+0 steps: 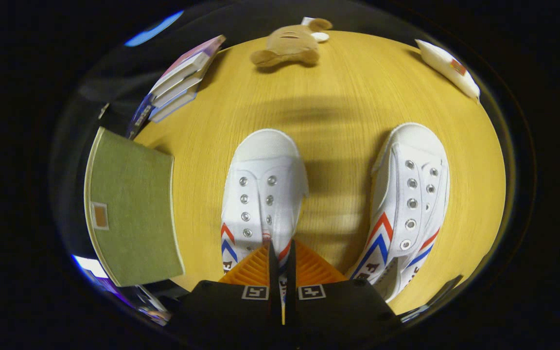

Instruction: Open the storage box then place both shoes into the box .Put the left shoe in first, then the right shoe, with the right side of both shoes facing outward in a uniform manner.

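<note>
**Tongs clamped on one shoe's heel rim**

The green storage box (131,209) stands closed at the table's (338,82) edge, just beside a stack of books (178,80). To its right lies a white shoe (263,194), toe pointing away; the gripper (280,257) has both fingers (251,270) nearly together, pinching its heel rim. Further right rests the other shoe (409,204), untouched. Beyond them sit a plush toy (292,44) and a white packet (447,68).
</note>
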